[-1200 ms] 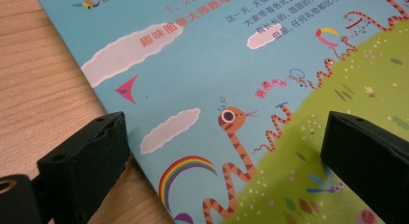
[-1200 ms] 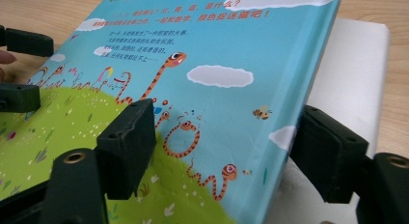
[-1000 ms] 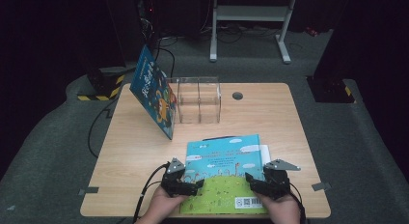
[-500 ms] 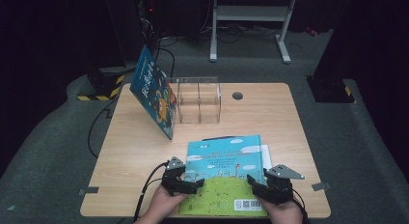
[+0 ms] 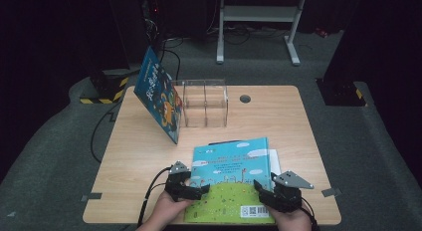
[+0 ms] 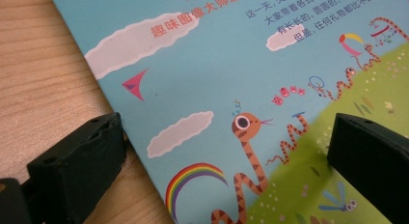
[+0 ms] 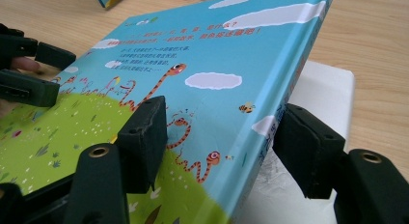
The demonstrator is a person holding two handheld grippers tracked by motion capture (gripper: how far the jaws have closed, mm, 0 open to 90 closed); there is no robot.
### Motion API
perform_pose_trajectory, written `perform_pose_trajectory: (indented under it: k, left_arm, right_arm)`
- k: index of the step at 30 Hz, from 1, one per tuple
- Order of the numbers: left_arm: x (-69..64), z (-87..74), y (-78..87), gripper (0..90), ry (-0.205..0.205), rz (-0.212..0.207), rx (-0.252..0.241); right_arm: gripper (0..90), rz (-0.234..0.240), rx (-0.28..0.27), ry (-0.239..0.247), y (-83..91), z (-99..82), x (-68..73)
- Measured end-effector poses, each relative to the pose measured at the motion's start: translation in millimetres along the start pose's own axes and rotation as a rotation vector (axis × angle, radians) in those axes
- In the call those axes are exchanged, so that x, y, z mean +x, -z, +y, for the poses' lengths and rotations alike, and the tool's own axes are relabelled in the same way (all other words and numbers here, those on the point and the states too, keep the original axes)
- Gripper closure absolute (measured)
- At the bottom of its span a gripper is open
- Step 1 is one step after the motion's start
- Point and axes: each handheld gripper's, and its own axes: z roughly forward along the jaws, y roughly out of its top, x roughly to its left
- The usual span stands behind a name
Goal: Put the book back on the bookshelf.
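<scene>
1. The book (image 5: 231,181) is lying flat at the near edge of the tabletop (image 5: 134,161), a bit right of the middle, on top of a white sheet (image 5: 274,159). From what I'm seeing, the hands are lining up to take it by both side edges.
2. The left gripper (image 5: 200,191) is sitting at the book's left edge. Its jaws have just been opening and are now standing wide. The edge is running between them but nothing is pinching it.
3. The right gripper (image 5: 260,187) is about half open over the spine side. One jaw is sitting over the cover and the other is hanging just off the spine above the sheet, so I'm reading it as not clamped yet.
4. To do this well, I'm thinking the lower jaws need to be going under the cover edge, not just alongside it. Then both sides should be closing evenly so the book isn't tipping. I'd also be watching that the right gripper isn't grabbing the sheet along with it.
5. The high view is giving the layout. A second book (image 5: 159,96) is leaning on a clear box (image 5: 204,104) near the far left corner.
6. The left gripper view is showing one jaw down on bare wood and the other over the cover.
7. The right gripper view is showing the gap at the spine.
</scene>
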Motion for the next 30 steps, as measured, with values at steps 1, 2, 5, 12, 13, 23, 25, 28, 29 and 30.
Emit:
perform_pose_trajectory:
  k: [1, 2, 5, 12, 13, 23, 25, 28, 29, 30]
  left_arm:
    - [0.0, -0.1, 0.1, 0.1, 0.001, -0.002, -0.001]
    - [-0.1, -0.3, 0.1, 0.0, 0.0, -0.002, -0.001]
    - [-1.0, -0.4, -0.3, 0.0, -0.005, 0.002, 0.001]
    - [-1.8, -1.0, 0.1, 0.0, -0.008, 0.006, -0.005]
    - [-1.9, -1.2, 0.4, 0.0, -0.011, 0.006, -0.005]
    - [1.4, -0.9, 1.5, 0.0, 0.02, -0.002, -0.008]
    - [2.0, -0.8, 1.6, 0.0, 0.024, -0.006, -0.01]
    - [2.3, -1.1, 2.1, 0.0, 0.025, -0.01, -0.011]
    - [2.4, -1.1, 2.1, 0.0, 0.033, -0.013, -0.013]
    - [3.5, -0.9, 2.1, 0.0, 0.034, -0.02, -0.015]
  right_arm:
    - [37.3, -0.001, -0.005, 0.007, 0.3, 0.0, 0.1]
    - [37.3, -0.001, -0.008, 0.008, 0.7, -0.4, 0.3]
    - [37.3, 0.004, -0.007, -0.002, 0.7, -2.7, -0.1]
    - [37.4, 0.011, -0.022, 0.006, 0.1, -5.9, -1.9]
    - [37.4, 0.011, -0.025, 0.004, 0.2, -6.3, -1.7]
    - [37.4, 0.013, -0.042, 0.022, 1.3, -7.0, -0.8]
    - [37.4, 0.015, -0.049, 0.029, 1.6, -7.1, -0.6]
    - [37.4, 0.013, -0.052, 0.031, 2.2, -7.7, 0.0]
    - [37.4, 0.013, -0.056, 0.035, 2.5, -8.0, -0.2]
    - [37.4, 0.015, -0.06, 0.036, 2.7, -8.3, 0.0]
